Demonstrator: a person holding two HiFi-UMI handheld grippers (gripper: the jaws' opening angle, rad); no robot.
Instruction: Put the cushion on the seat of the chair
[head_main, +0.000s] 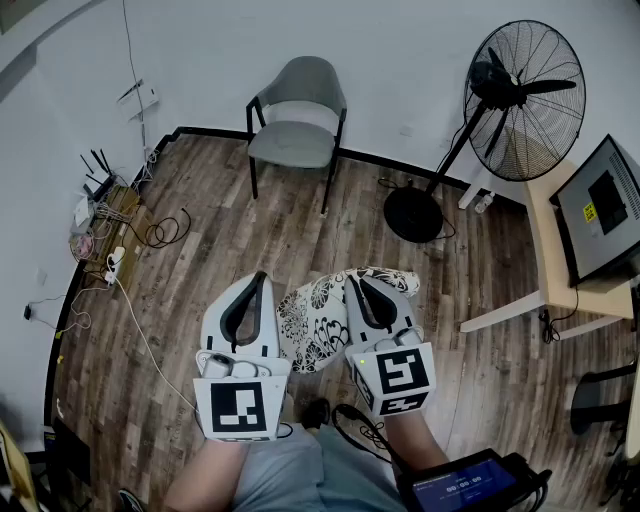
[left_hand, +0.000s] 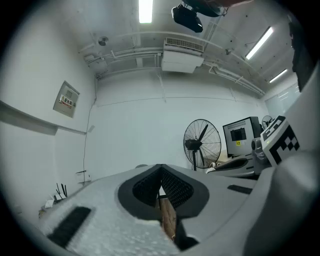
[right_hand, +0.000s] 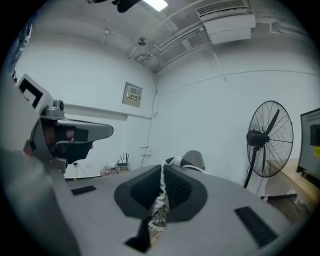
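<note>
Wooden floor runs back to a white wall, where the grey chair stands at the far side with its seat bare. A big standing fan is off to the right, next to a tabletop carrying a monitor. The person is at the near end of the room, well apart from the chair, with the black-and-white flowered cushion held up in front of them between the two tools. The right tool has its jaws closed tight on an edge of the cushion, the patterned fabric pinched between them and trailing out. The left tool sits just beside the cushion's left side with its jaws together, and nothing seems caught in them; only floor shows through the gap. As I judge it, the pick-up is done and the cushion is off the floor, but the carry across the room and the setting down on the seat are all left to do.
</note>
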